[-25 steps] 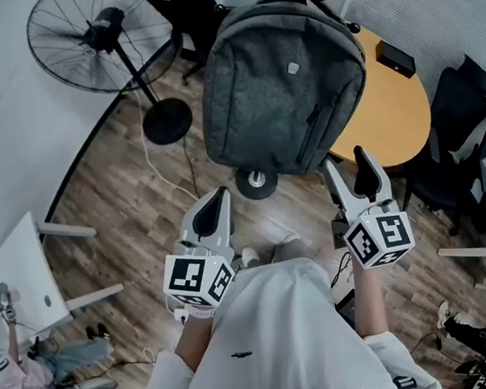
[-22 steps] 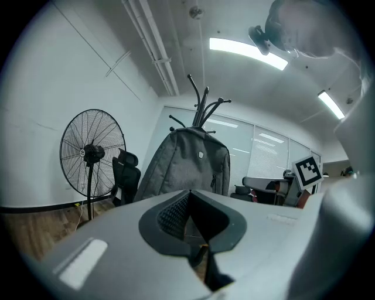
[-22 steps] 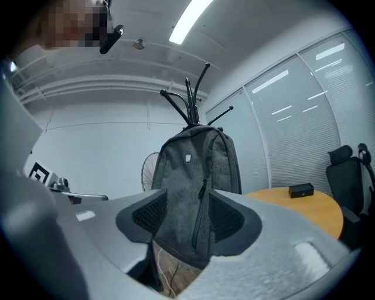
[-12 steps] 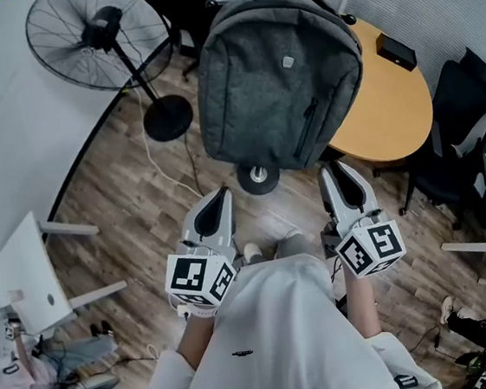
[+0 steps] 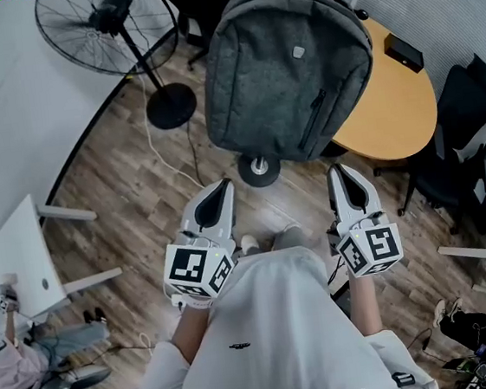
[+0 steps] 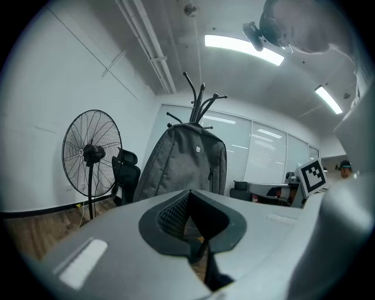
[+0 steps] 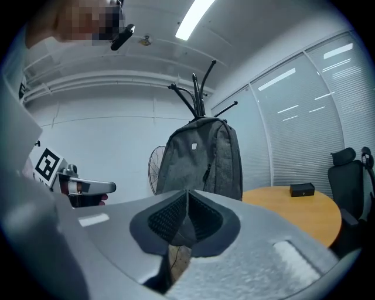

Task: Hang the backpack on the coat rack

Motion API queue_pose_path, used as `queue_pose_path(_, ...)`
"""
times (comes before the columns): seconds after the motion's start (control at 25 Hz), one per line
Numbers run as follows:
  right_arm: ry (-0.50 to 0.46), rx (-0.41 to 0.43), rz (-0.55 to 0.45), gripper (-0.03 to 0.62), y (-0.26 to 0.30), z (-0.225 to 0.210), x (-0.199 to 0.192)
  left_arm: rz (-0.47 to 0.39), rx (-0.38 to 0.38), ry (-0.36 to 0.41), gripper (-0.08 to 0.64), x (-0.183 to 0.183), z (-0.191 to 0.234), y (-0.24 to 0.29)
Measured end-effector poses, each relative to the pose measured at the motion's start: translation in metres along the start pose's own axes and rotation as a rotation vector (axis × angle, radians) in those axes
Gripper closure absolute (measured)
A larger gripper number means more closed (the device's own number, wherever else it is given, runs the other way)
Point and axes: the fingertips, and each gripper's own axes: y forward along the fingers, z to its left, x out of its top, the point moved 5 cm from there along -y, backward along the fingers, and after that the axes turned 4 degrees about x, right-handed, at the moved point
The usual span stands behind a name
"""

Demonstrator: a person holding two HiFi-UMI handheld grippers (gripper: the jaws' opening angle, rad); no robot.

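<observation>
A grey backpack hangs from the black coat rack, whose round base stands on the wood floor below it. The rack's prongs rise above the backpack in the left gripper view. In the right gripper view too the backpack hangs under the prongs. My left gripper is shut and empty, short of the bag. My right gripper has just been closing with nothing between its jaws and is now shut, also clear of the bag. Both grippers point at the bag, left and right.
A standing fan is at the back left, its cable trailing over the floor. A round wooden table with a small black box stands to the right, with office chairs around it. A white table is at the left.
The right gripper's jaws went from wide open to shut, and that gripper drew slightly back from the backpack. The left gripper stayed put.
</observation>
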Motion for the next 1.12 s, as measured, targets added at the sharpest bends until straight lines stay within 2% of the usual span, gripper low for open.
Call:
queue_pose_path(0.08,0.002,0.005,-0.004,0.588,-0.001,0.004,-0.003,0.01,-0.004,-0.011,0.543,-0.004,0.001,-0.001)
queue_pose_path(1.12,-0.031,0.06,0.004,0.591,0.006,0.016,0.004,0.012,-0.015,0.001,0.543,-0.005,-0.001,-0.003)
